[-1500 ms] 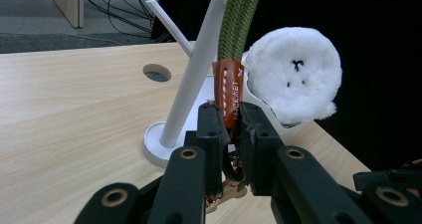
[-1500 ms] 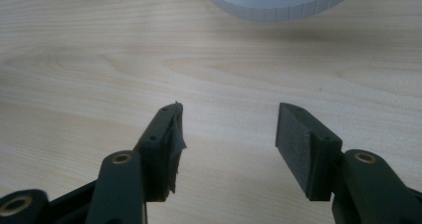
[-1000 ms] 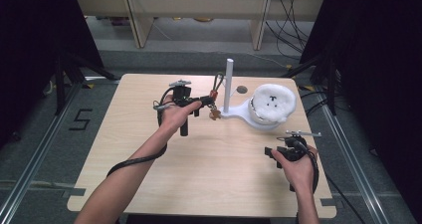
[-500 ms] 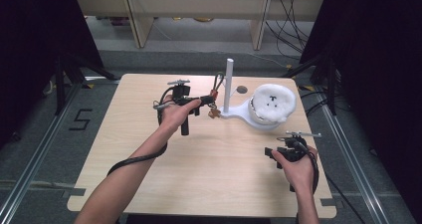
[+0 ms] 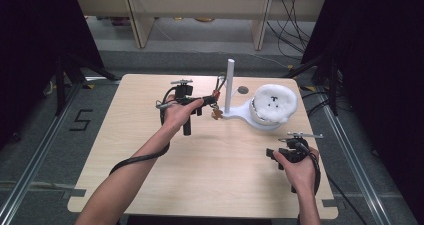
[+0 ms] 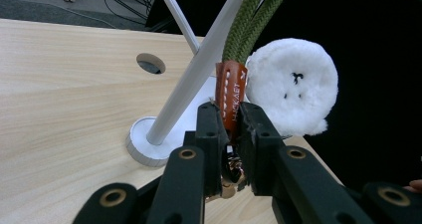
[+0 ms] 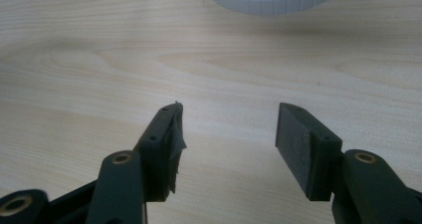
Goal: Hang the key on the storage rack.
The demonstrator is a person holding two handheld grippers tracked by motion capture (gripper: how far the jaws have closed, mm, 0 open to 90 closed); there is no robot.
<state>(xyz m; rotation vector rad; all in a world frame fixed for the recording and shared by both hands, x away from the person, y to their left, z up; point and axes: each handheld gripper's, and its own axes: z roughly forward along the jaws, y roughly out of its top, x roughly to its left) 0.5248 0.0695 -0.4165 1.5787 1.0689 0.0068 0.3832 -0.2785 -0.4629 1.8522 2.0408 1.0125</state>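
Keychain at the white post, pinched by its leather tab.

The keychain (image 6: 230, 92), green cord loop running up beside the post (image 6: 196, 67), hangs just above the stand's base (image 5: 240, 116), the left gripper (image 6: 228, 122) clamped on the tab. Whether the loop is over the post top is unclear; keep the grip firm and the cord clear. Right gripper (image 7: 228, 129) rests apart, holding nothing.

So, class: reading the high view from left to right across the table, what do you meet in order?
Left gripper clamped on the keychain strap → white post → fluffy white ball → right gripper, nearer the front edge.
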